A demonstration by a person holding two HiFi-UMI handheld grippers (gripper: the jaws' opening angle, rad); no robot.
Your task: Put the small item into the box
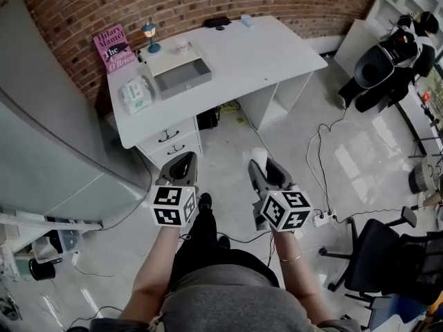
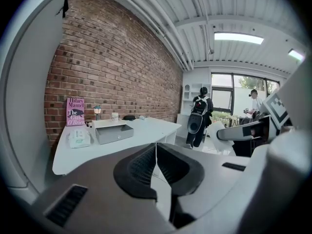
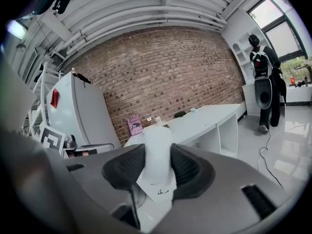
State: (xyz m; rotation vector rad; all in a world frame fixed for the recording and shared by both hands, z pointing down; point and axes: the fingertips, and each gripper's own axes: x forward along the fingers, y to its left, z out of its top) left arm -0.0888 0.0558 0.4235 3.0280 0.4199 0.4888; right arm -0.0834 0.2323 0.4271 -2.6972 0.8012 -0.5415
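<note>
A grey open-topped box (image 1: 181,76) stands on the white desk (image 1: 249,57), ahead of both grippers; the left gripper view shows the box (image 2: 113,132) at the desk's left part. My right gripper (image 1: 266,166) is shut on a small white translucent item (image 1: 259,155), held above the floor short of the desk. In the right gripper view the item (image 3: 158,152) stands upright between the pads of that gripper (image 3: 158,165). My left gripper (image 1: 181,166) is level with it on the left, shut with nothing in it; its pads meet in the left gripper view (image 2: 156,147).
On the desk lie a pink book (image 1: 113,47), a wipes pack (image 1: 136,94), a small lamp figure (image 1: 150,37), a white cup (image 1: 181,45) and a black object (image 1: 217,21). A grey cabinet (image 1: 41,137) rises at left. Cables and a power strip (image 1: 322,218) cross the floor; an office chair (image 1: 377,254) stands at right.
</note>
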